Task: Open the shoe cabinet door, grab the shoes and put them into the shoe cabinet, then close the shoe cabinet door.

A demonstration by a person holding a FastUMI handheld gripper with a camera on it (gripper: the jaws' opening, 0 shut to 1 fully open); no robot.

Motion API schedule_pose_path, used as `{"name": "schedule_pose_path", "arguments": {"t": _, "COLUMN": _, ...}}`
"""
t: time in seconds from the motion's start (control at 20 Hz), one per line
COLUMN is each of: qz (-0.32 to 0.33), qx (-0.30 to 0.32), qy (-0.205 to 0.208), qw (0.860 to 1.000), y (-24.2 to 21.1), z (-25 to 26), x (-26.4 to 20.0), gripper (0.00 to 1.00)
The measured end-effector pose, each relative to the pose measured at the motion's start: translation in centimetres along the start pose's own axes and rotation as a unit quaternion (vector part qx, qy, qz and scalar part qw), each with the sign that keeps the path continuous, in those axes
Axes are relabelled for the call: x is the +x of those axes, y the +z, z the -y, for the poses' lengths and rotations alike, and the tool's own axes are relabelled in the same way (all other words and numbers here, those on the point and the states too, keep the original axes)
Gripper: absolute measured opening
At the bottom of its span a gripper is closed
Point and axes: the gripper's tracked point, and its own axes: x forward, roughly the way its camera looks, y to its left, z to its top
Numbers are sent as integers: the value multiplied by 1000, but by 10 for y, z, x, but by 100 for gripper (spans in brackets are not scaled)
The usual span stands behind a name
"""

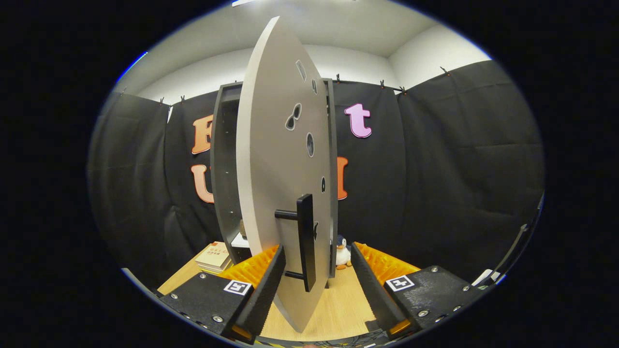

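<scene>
So we've got the cabinet (223,159) standing on the table (338,304) with its door (271,159) swung out toward us, nearly edge-on to the camera. The door runs right down between the two fingers, and its handle (306,241), a dark vertical bar on two short posts, sits on the side facing the right finger.

Gripper (316,268) is spread wide. The left finger (263,285) is right up against the door's left face, can't really tell if it's pressing or just beside it. The right finger (370,285) is well off to the other side with a clear gap to the handle, so we're not clamped on anything.

Behind the door we can see into the dark cabinet through the gap on the left. There's something pale low down inside (240,237), too hidden to say what it is.

Other bits on the table: a stack of books (214,257) left of the cabinet, and a little penguin toy (342,252) peeking out just right of the door, beyond the fingers. Black cloth all round the back.
</scene>
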Motion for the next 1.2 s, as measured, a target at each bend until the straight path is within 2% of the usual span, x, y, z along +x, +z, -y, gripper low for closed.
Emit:
{"name": "schedule_pose_path", "arguments": {"t": 0.1, "qz": -10, "qx": 2, "qy": 3, "qw": 1000, "y": -1, "z": -16, "x": 4, "gripper": 86}}
{"name": "schedule_pose_path", "arguments": {"t": 0.4, "qz": -26, "qx": -9, "qy": 47, "qw": 998, "y": 0, "z": -73, "x": 28, "gripper": 87}}
{"name": "schedule_pose_path", "arguments": {"t": 0.8, "qz": -27, "qx": 17, "qy": 123, "qw": 992, "y": -5, "z": -157, "x": 107, "gripper": 88}}
{"name": "schedule_pose_path", "arguments": {"t": 1.2, "qz": -28, "qx": 4, "qy": 156, "qw": 987, "y": 1, "z": -200, "x": 154, "gripper": 89}}
